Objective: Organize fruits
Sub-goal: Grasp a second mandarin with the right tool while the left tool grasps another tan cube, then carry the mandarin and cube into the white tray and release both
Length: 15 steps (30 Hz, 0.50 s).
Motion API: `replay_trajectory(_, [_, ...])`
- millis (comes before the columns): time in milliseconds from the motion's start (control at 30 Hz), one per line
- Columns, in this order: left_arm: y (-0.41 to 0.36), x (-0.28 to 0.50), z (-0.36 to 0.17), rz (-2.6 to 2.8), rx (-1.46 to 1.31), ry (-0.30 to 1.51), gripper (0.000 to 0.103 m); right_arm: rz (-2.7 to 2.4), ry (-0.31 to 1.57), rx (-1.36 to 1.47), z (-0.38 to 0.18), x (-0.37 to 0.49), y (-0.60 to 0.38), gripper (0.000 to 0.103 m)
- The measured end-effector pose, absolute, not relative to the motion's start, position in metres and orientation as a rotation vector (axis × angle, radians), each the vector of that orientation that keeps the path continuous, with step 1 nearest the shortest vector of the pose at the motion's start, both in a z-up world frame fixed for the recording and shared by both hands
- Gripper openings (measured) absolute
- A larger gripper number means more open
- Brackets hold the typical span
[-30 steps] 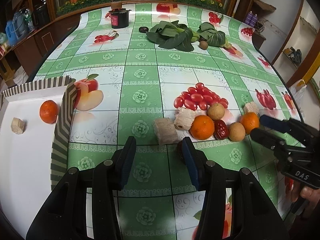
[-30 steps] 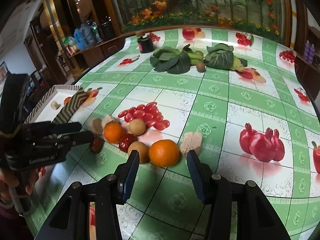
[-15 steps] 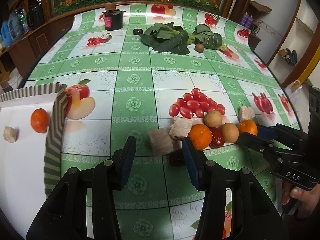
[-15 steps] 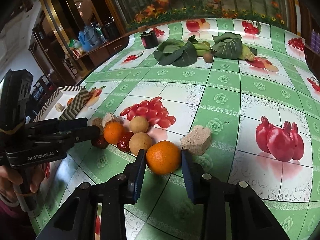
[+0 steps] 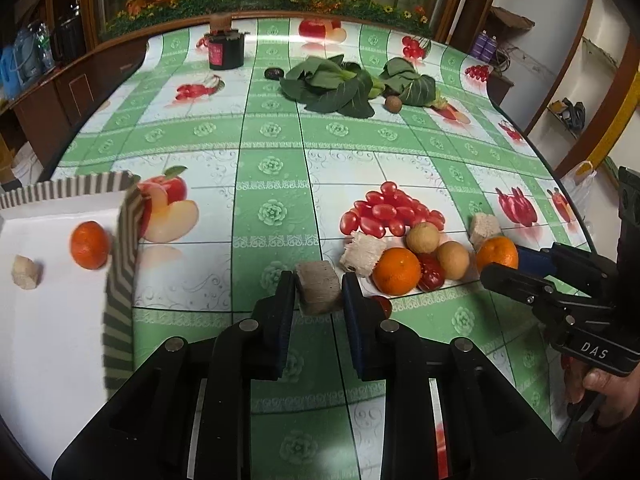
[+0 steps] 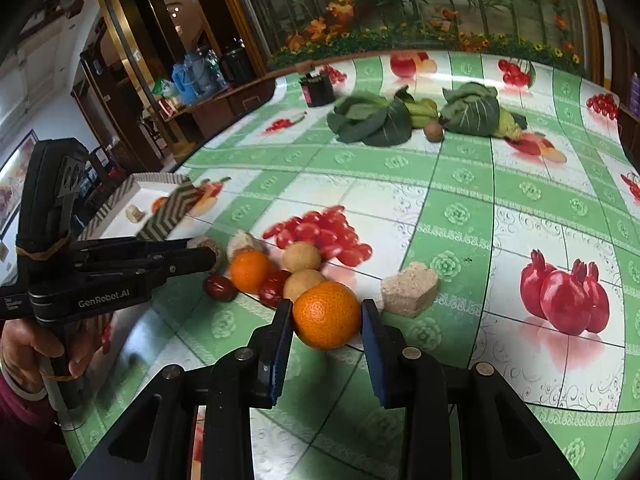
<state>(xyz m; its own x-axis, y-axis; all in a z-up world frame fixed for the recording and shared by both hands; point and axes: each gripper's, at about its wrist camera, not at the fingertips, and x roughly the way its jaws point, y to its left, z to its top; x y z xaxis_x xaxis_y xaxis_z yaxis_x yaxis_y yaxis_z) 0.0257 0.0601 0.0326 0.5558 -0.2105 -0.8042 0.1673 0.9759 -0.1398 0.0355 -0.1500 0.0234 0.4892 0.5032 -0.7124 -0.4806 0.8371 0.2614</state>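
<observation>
A second ago both grippers were gaping over the desk (image 5: pixel 272 140); now the left gripper (image 5: pixel 318 294) is clamping the brown cube (image 5: pixel 319 286), and the right gripper (image 6: pixel 326 318) is clamping the orange (image 6: pixel 326 314), jaws having just closed.

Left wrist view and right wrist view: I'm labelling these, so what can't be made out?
- White tray, left wrist view: its near and left parts are cut off by the picture edge.
- Small dark red fruit, left wrist view: mostly hidden behind the left tongs.
- Black jar, right wrist view: too small and blurred to read its label.
</observation>
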Motion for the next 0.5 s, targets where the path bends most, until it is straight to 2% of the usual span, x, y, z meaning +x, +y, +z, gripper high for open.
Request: replay_trajectory(500, [0.103,-0.005,0.062,-0.084,0.058,0.883,0.023,0.74,0.829,0.032,0.054,0.016,-0.093,0.033])
